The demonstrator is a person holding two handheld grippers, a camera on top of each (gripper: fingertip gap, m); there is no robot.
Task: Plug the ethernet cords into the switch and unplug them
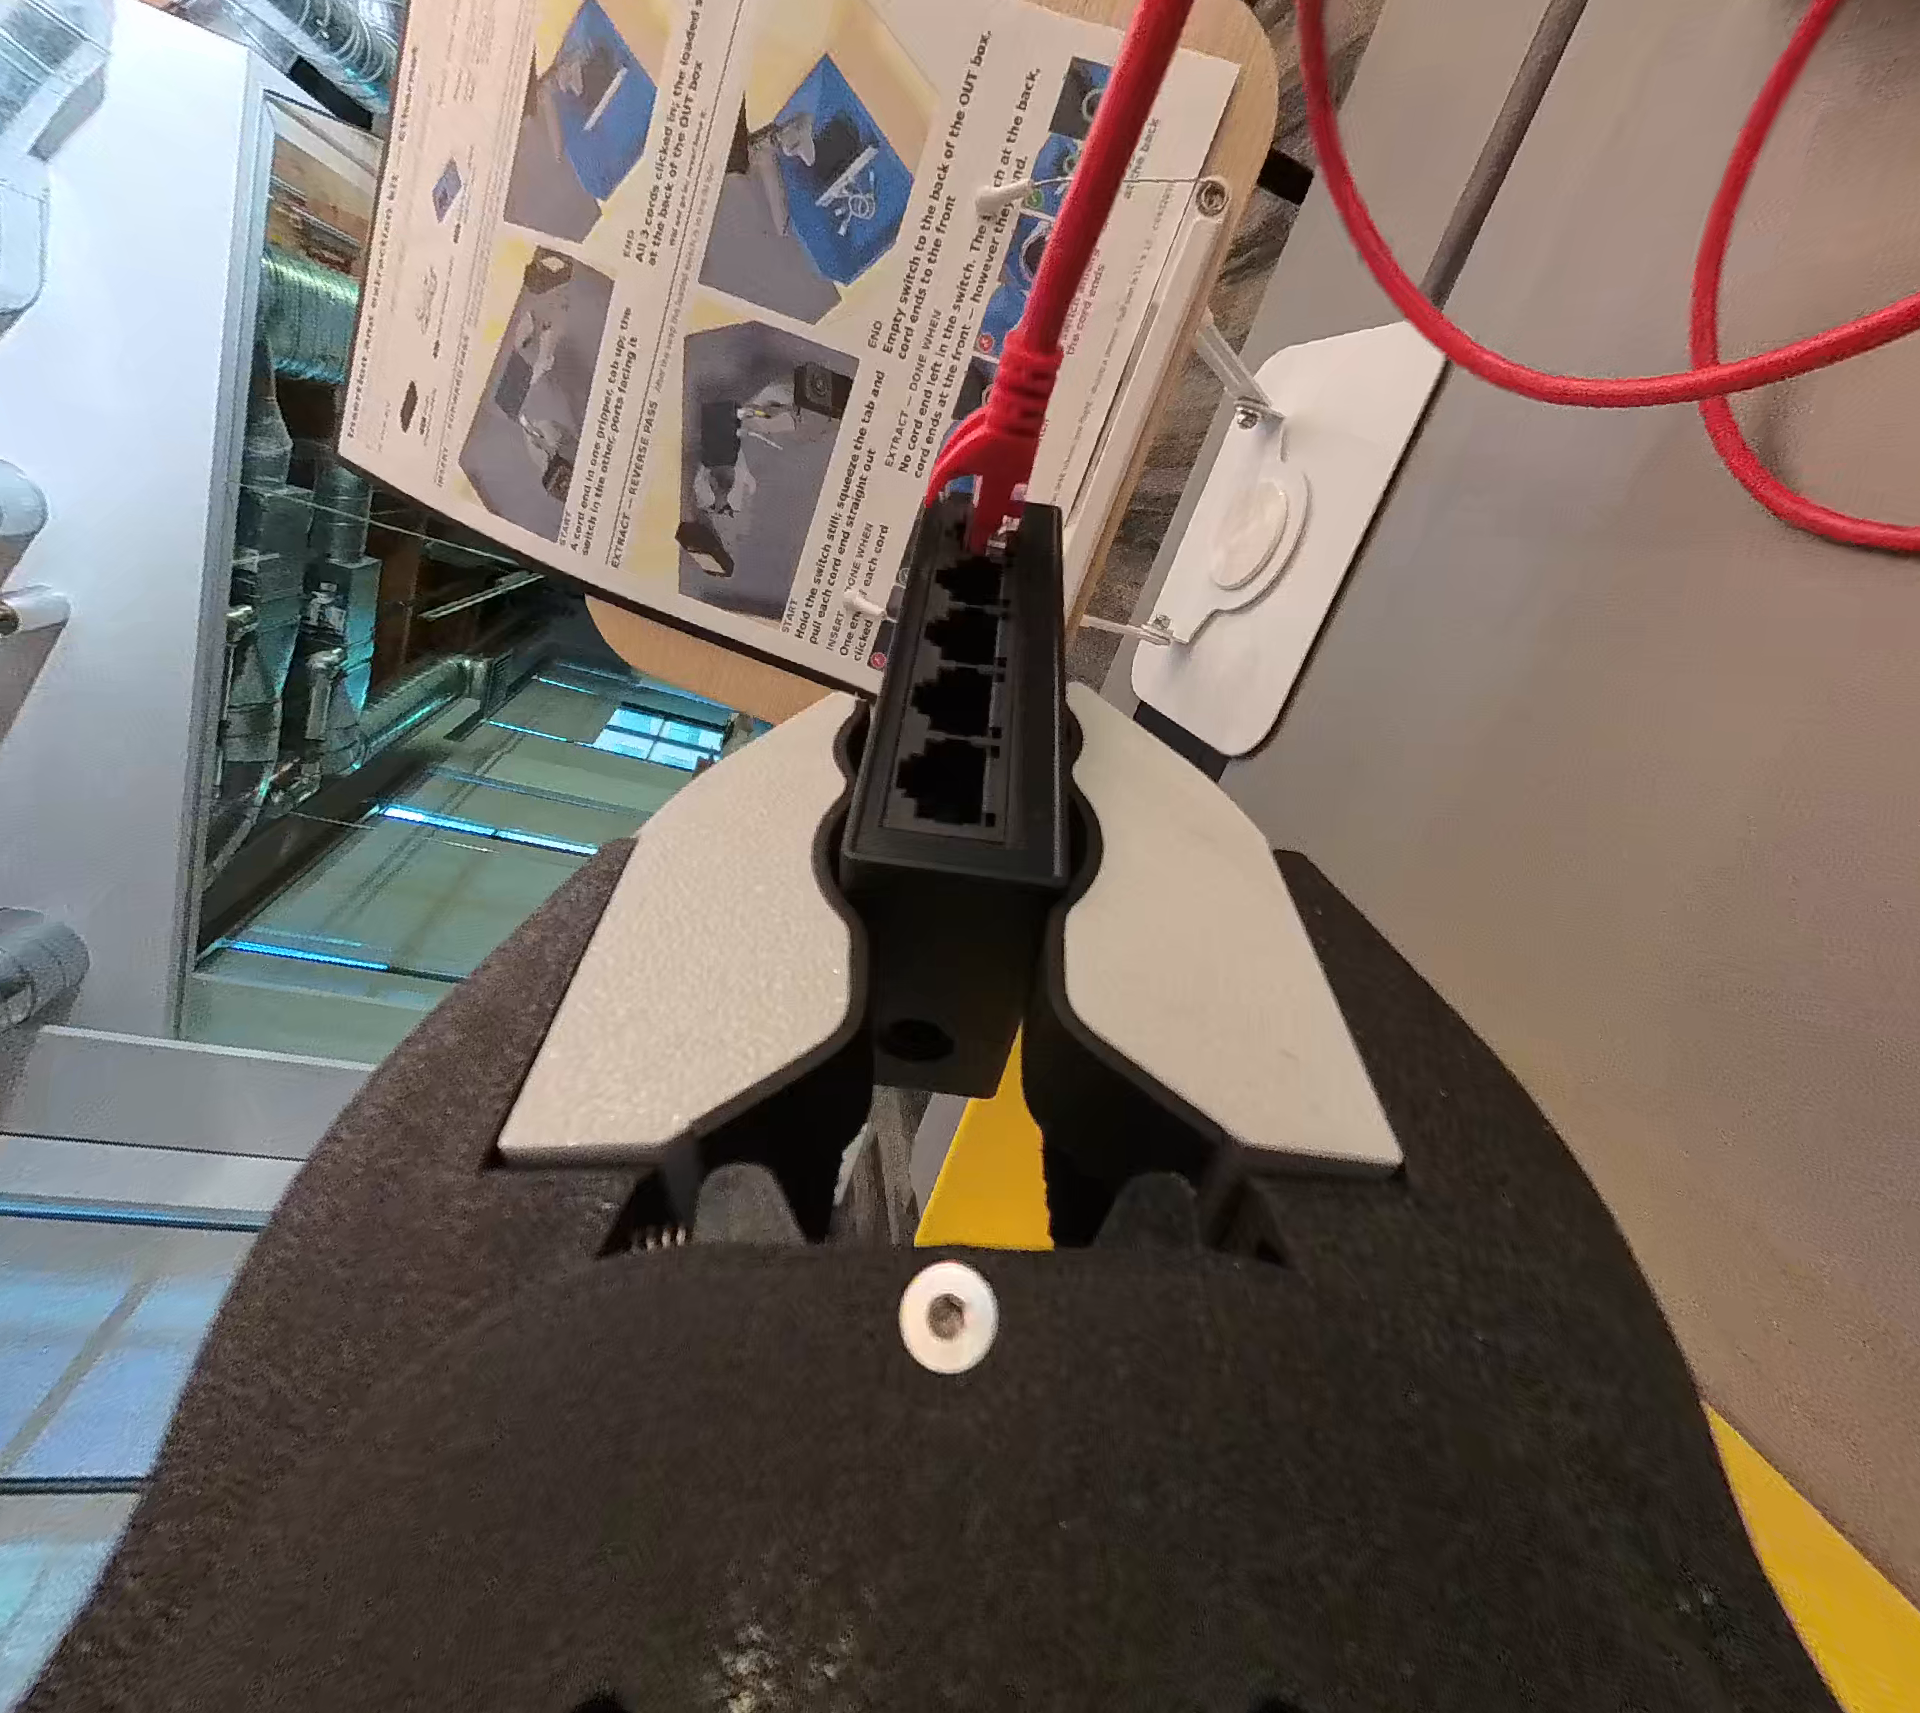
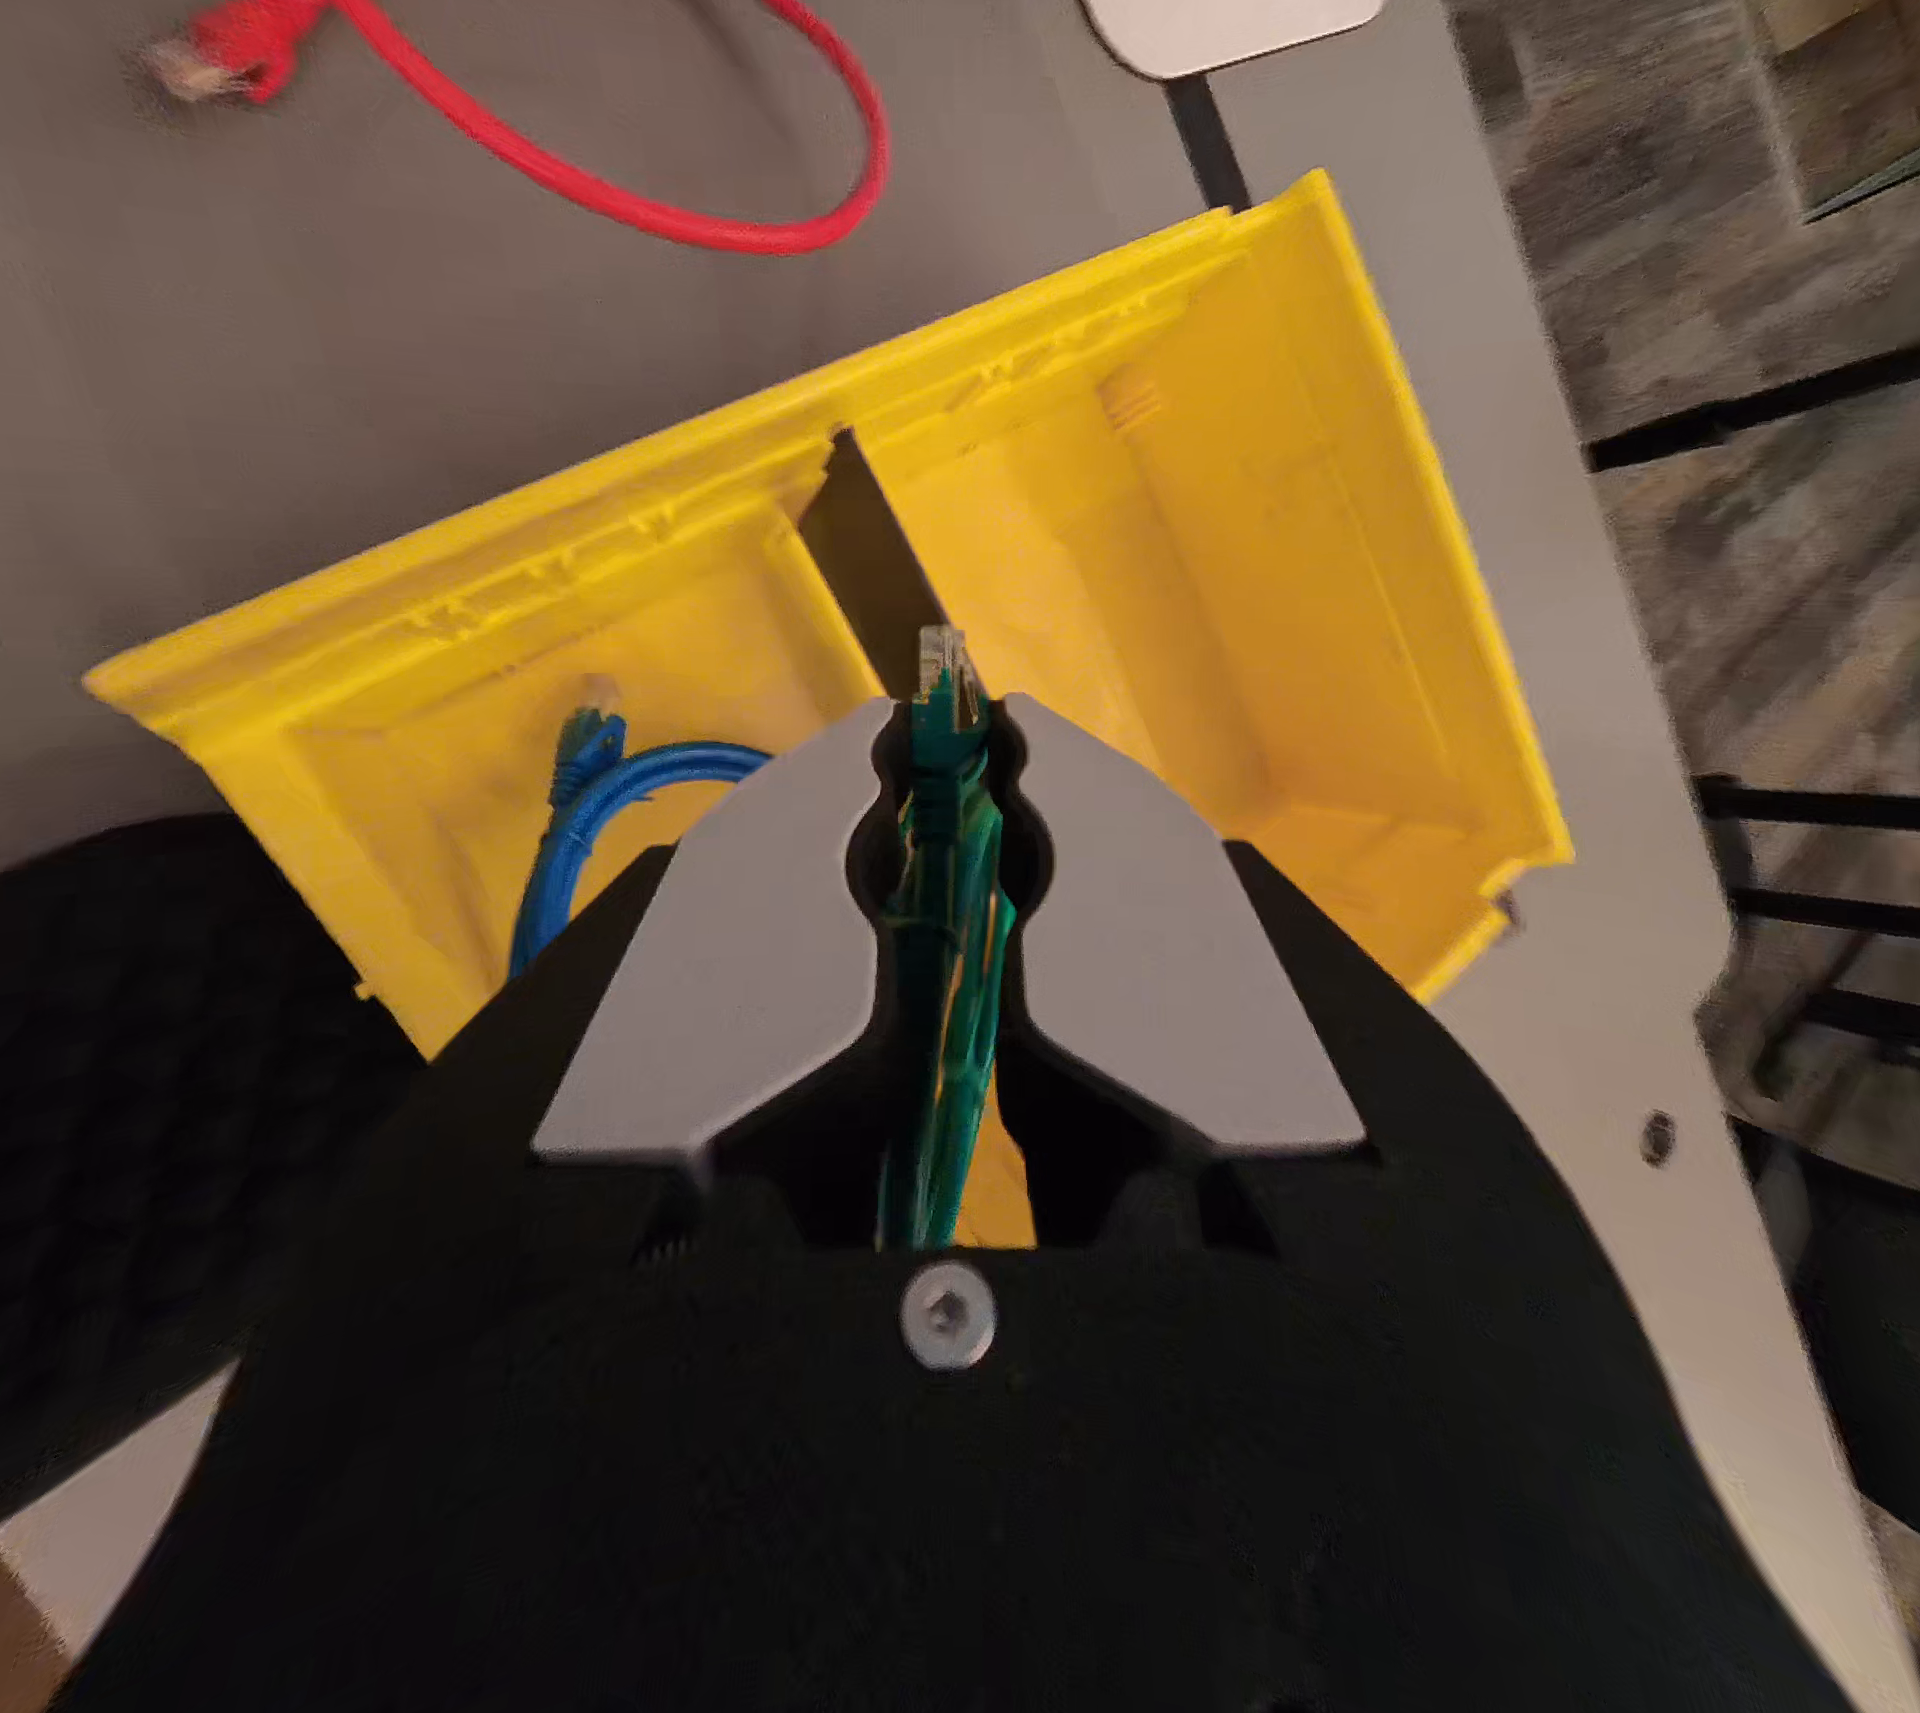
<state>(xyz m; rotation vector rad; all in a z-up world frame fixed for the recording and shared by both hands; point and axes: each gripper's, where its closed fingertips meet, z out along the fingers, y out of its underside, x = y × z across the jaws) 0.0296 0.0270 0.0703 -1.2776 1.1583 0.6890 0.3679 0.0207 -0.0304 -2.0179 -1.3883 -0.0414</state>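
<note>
Three ethernet cords show: one red cord (image 1: 1101,136) running from the top of the left wrist view down into the far end of the one black switch (image 1: 961,728), one green cord (image 2: 940,790) at the centre of the right wrist view, and one blue cord (image 2: 582,790) at left centre. The switch shows five ports, four of them empty. There are two tools, one yellow bin (image 2: 1195,437) with two compartments, and one instruction sheet (image 1: 644,229) at upper left.

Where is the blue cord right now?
In the right wrist view, the blue ethernet cord lies inside the yellow plastic bin, left of the right gripper.
</note>
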